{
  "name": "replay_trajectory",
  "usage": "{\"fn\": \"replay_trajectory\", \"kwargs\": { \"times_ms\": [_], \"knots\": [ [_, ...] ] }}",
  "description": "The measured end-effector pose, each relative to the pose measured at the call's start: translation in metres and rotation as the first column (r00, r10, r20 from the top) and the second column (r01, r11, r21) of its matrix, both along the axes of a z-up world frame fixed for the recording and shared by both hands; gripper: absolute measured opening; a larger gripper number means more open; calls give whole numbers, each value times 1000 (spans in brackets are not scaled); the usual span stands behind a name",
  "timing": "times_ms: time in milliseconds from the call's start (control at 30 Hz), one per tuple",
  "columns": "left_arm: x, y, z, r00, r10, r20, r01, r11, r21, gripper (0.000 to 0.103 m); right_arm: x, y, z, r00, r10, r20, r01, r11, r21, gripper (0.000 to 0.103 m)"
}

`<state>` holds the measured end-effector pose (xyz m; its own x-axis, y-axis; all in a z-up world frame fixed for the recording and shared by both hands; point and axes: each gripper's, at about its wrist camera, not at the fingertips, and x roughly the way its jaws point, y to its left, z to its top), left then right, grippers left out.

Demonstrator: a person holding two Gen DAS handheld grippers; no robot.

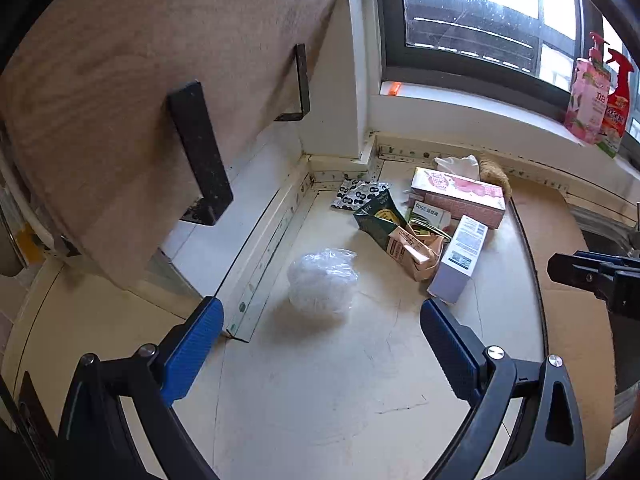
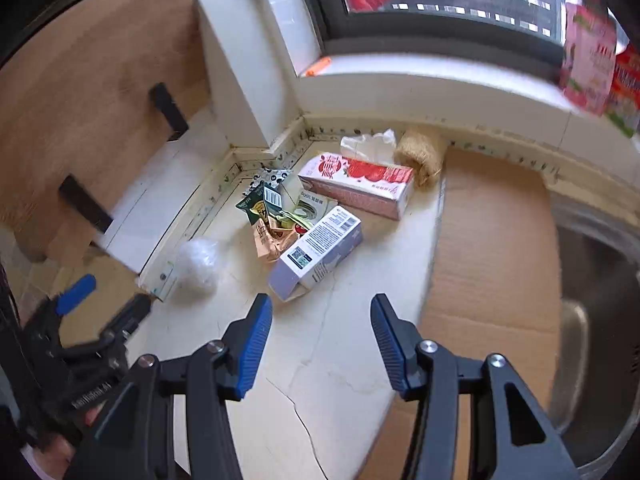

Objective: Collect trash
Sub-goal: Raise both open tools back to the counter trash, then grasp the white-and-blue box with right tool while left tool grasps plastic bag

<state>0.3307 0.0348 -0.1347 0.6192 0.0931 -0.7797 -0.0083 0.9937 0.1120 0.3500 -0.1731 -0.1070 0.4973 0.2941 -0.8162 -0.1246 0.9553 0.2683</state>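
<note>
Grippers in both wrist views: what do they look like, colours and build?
Both match. The left gripper and right gripper each have two black plastic linkage arms with triangular cut-outs, joined by round silver bolts. Each finger ends in a blue ribbed pad. Small white lettering marks the left gripper's black body in the right wrist view; it is unreadable. No cables show.

Gripper pads (image 1: 192, 354) blue, arms black. Tissue box (image 2: 357, 184) pink/red. Wrapper (image 1: 358, 196) black-white spotted. Carton (image 2: 318, 252) lavender-white. Bag (image 1: 322, 280) translucent white. Counter (image 1: 320, 380) cream.

Bright daylight from the window (image 1: 472, 12); fisheye-warped, blurry edges.
</note>
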Motion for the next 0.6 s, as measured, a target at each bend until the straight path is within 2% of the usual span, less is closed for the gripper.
{"fn": "replay_trajectory", "kwargs": {
  "times_ms": [100, 267, 500, 600],
  "knots": [
    [20, -2, -22, 1000, 20, -5, -20, 1000, 13, 98, 21, 1, -17, 998, -39, -39, 41, 997, 60, 52],
    [44, -3, -44, 998, 56, 10, -56, 998, 22, 98, 52, 3, -44, 990, -93, -106, 106, 986, 125, 52],
    [69, -5, -68, 994, 105, 25, -106, 992, 68, 98, 78, 13, -69, 979, -145, -142, 166, 976, 144, 52],
    [74, -2, -77, 992, 123, 25, -125, 989, 78, 98, 86, 19, -75, 977, -168, -131, 184, 975, 122, 52]
  ]
}}
